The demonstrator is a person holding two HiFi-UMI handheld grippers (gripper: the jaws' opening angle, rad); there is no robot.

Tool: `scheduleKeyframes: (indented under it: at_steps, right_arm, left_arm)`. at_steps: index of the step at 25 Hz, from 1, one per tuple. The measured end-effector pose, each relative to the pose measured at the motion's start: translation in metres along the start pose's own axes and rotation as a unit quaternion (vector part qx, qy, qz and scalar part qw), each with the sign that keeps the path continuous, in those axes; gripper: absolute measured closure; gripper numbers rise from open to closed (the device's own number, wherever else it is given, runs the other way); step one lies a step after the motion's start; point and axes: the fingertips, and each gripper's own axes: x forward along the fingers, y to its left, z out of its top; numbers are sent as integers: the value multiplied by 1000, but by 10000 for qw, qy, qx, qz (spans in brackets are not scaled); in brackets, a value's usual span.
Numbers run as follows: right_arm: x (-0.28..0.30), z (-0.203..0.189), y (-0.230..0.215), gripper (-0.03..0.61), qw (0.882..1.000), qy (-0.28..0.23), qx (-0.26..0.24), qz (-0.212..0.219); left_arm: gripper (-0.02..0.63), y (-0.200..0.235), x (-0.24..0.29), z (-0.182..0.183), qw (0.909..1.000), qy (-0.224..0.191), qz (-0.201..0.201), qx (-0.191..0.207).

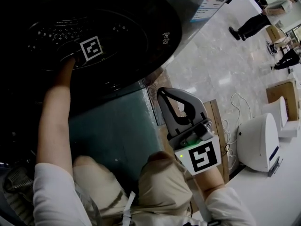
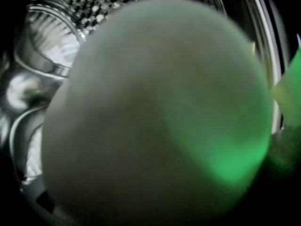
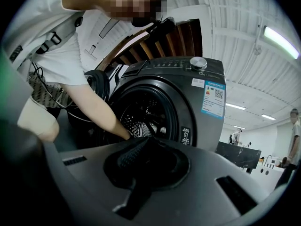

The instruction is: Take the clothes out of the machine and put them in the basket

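Observation:
The person's left arm [image 1: 56, 107] reaches into the dark drum [image 1: 108, 27] of the grey front-loading washing machine [image 3: 197, 102]. Of my left gripper, only the marker cube [image 1: 91, 48] shows in the head view. In the left gripper view a pale, blurred cloth [image 2: 155, 112] fills the picture right at the lens and hides the jaws. Green light falls on its right side. The perforated drum wall [image 2: 70, 4] shows behind it. My right gripper [image 1: 161, 92] is held level outside the machine, above the person's knee. Its jaws are shut with nothing between them [image 3: 146, 142].
A mesh basket edge [image 1: 16, 182] shows at the lower left, beside the person. A wooden board [image 1: 218, 126], cables [image 1: 235, 107], a white appliance [image 1: 258, 140] and a cardboard box [image 1: 282, 95] stand on the marble floor to the right. Other people [image 1: 256, 20] stand far off.

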Motion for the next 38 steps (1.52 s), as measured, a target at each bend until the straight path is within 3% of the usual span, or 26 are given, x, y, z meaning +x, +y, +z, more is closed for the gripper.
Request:
scheduleKeyframes:
  at_steps: [5, 9, 15, 21, 26, 33, 38]
  right_arm:
    - [-2, 6, 3, 565, 9999, -104, 62, 29]
    - [9, 14, 13, 565, 9992, -306, 125, 205]
    - [45, 39, 32, 565, 9959, -651, 195, 602]
    - [77, 103, 43, 565, 9924, -412, 391, 1094]
    - [83, 172, 45, 565, 9866, -86, 542, 1533]
    - [75, 260, 49, 565, 9773, 356, 561, 2010]
    - [68, 347, 52, 565, 9646, 282, 1009, 2420]
  left_arm:
    - [378, 21, -33, 3, 9952, -574, 435, -662]
    - [380, 28, -80, 19, 9793, -1421, 787, -1209]
    - [380, 21, -150, 29, 9549, -2332, 1283, -1319]
    - [379, -6, -212, 23, 9350, -2979, 1410, -1306]
    - [379, -49, -270, 18, 9173, -3428, 1144, -1675]
    - [379, -103, -363, -28, 8884, -3873, 788, -2334]
    - [379, -151, -429, -61, 8695, -3851, 464, -3059]
